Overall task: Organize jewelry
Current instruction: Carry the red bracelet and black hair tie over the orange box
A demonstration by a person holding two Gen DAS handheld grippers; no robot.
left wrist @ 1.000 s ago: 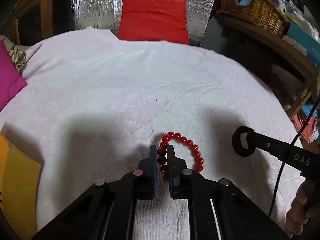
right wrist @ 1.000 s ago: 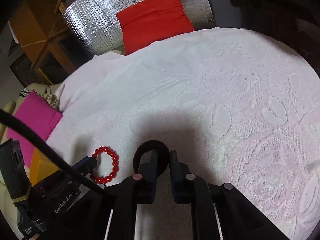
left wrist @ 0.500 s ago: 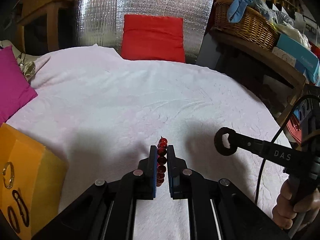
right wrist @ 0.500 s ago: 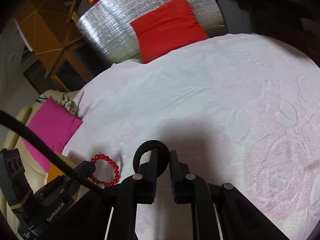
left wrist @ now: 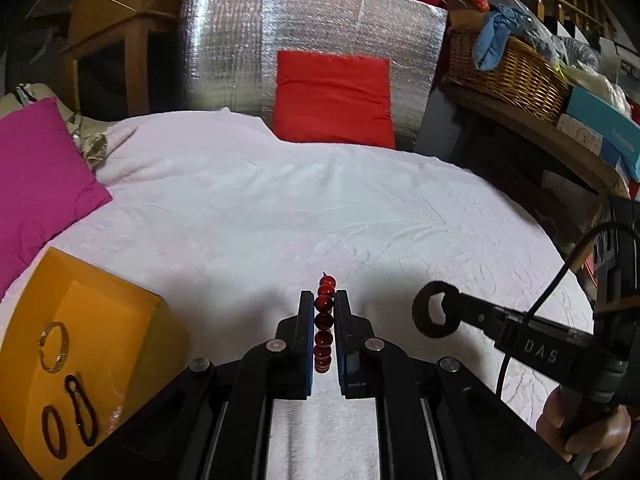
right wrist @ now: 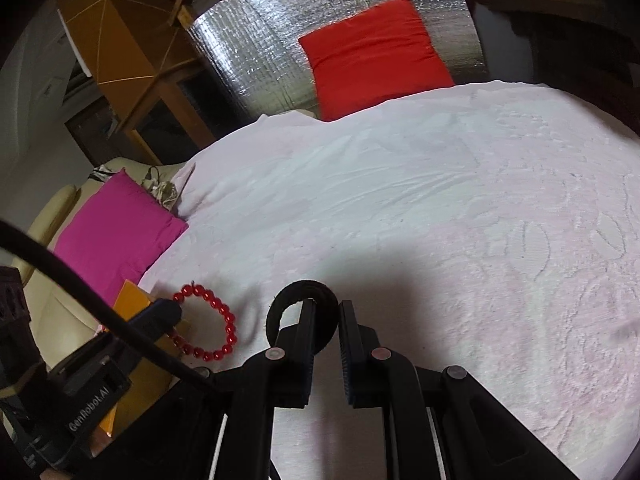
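My left gripper [left wrist: 323,298] is shut on a red bead bracelet [left wrist: 324,322], held edge-on above the white bedspread [left wrist: 280,208]. In the right wrist view the bracelet [right wrist: 218,322] hangs as a full ring from the left gripper [right wrist: 168,312]. My right gripper [right wrist: 325,306] is shut on a black ring-shaped hair tie [right wrist: 288,300], which also shows in the left wrist view [left wrist: 434,314] to the right of the bracelet. An orange box [left wrist: 80,356] at the lower left carries a gold bangle [left wrist: 54,346] and two dark loops [left wrist: 70,420].
A magenta cushion [left wrist: 36,184] lies at the left, a red cushion [left wrist: 332,98] against a silver foil panel [left wrist: 240,44] at the back. A wicker basket [left wrist: 508,68] and boxes sit on a wooden shelf at the right.
Both grippers have lifted off the bedspread with their items. The bracelet has turned edge-on in the left wrist view, and the orange box has come into view at the lower left.
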